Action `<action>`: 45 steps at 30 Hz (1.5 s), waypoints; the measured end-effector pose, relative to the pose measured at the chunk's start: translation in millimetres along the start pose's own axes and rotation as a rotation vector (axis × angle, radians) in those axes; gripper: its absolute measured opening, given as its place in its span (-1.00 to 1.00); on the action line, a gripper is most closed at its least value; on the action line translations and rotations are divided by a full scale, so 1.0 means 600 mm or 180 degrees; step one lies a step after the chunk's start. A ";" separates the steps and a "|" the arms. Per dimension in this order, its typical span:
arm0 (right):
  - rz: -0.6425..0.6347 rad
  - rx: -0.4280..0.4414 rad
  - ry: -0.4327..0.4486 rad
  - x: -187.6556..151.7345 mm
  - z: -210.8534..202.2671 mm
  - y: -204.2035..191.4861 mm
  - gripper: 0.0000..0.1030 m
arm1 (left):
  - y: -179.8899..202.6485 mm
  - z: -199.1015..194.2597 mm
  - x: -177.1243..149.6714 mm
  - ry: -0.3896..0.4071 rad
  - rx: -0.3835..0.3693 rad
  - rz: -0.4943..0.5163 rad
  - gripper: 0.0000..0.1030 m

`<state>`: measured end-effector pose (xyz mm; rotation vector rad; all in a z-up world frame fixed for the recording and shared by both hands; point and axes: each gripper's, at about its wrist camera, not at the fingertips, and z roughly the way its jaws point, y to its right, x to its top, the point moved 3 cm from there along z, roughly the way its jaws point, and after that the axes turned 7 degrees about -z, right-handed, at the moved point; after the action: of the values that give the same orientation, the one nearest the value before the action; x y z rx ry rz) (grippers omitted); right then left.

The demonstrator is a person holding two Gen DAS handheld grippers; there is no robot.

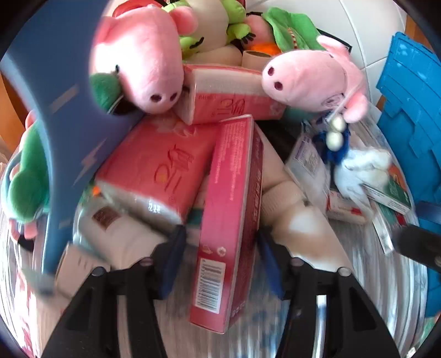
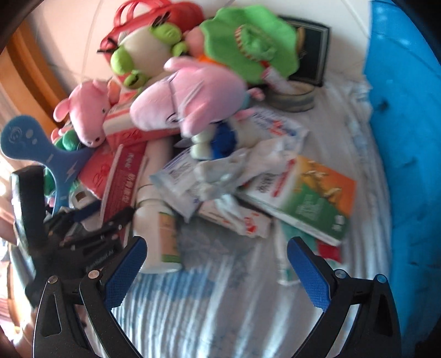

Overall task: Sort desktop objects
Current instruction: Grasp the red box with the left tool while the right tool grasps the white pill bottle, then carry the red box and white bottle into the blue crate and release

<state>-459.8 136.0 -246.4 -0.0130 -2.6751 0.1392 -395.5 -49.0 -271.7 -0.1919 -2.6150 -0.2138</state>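
Observation:
In the left wrist view a long pink-red carton point(image 1: 230, 220) stands on edge between my left gripper's point(image 1: 220, 264) blue pads; the jaws are spread to either side of it and contact is too blurred to judge. Behind it lie red tissue packs point(image 1: 162, 170), two pink pig plushies point(image 1: 140, 60) point(image 1: 308, 79) and a blue boomerang-shaped toy point(image 1: 69, 143). In the right wrist view my right gripper point(image 2: 216, 272) is open and empty above the striped cloth point(image 2: 220, 303), in front of a white bottle point(image 2: 157, 231), crumpled packets point(image 2: 220, 176) and an orange-green box point(image 2: 308, 198).
A blue crate wall point(image 2: 402, 137) point(image 1: 413, 110) runs along the right. Green plushies point(image 2: 248, 44), a red bag point(image 2: 154, 11), a dark book point(image 2: 314, 52) and a tape roll point(image 2: 292, 96) sit at the back. My left gripper also shows at the left of the right wrist view point(image 2: 82, 228).

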 end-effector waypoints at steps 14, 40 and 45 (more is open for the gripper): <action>-0.0297 0.0195 -0.0409 0.000 0.095 -0.072 1.00 | -0.007 -0.012 -0.081 -0.0293 0.0065 -0.0004 -0.48; -0.0298 0.0185 0.0822 -0.028 -0.221 -0.059 0.01 | 0.101 -0.276 -0.046 0.0696 -0.0186 0.0297 -0.53; -0.0170 0.0000 0.1307 -0.042 -0.338 -0.036 0.01 | 0.158 -0.352 -0.040 0.0945 -0.0352 0.0484 -0.53</action>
<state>-346.3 133.2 -75.5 0.0273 -2.2633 0.1063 -257.5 2.1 -91.1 -0.3667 -2.2842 -0.3089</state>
